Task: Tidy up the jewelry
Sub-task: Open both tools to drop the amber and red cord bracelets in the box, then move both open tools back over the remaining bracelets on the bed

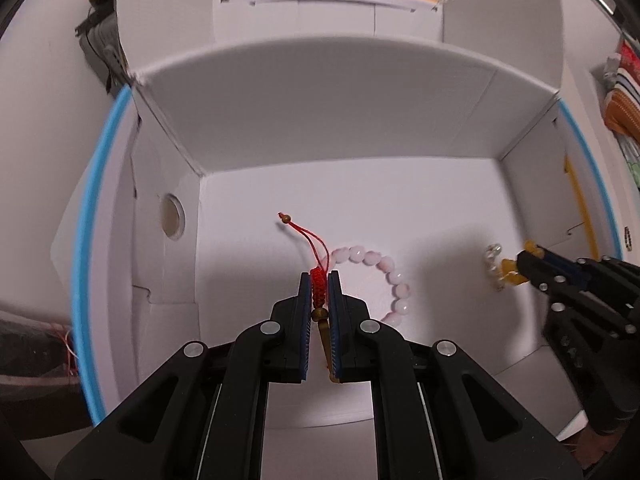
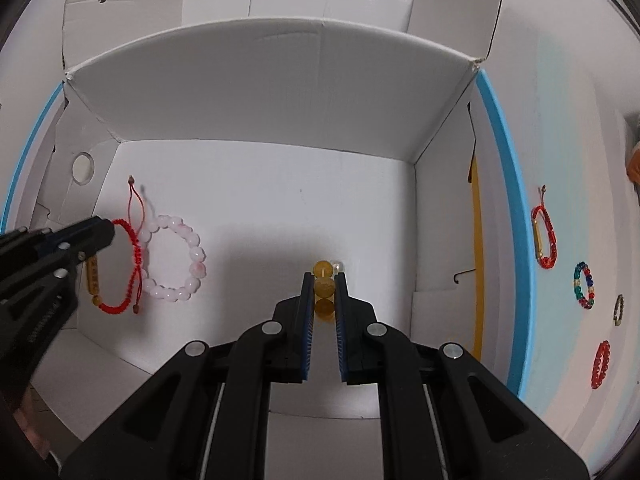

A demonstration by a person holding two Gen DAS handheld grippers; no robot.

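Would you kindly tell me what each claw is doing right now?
Left claw: closed on the red cord bracelet inside the white box.
Right claw: closed on the amber bead bracelet.

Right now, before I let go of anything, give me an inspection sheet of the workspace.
Surface: white box with open flaps, standing on a white mat with a blue edge.
Job's things: red cord bracelet and pink bead bracelet on the box floor, overlapping; amber bead bracelet further right.
Clutter: outside the box on the mat, a second red cord bracelet, a multicolour bead bracelet, a red bead bracelet, a small dark one.
Grippers: left gripper shut on the red cord bracelet; right gripper shut on the amber bead bracelet.
Cables: dark wires behind the box.
Surroundings: cluttered edges, blurred.
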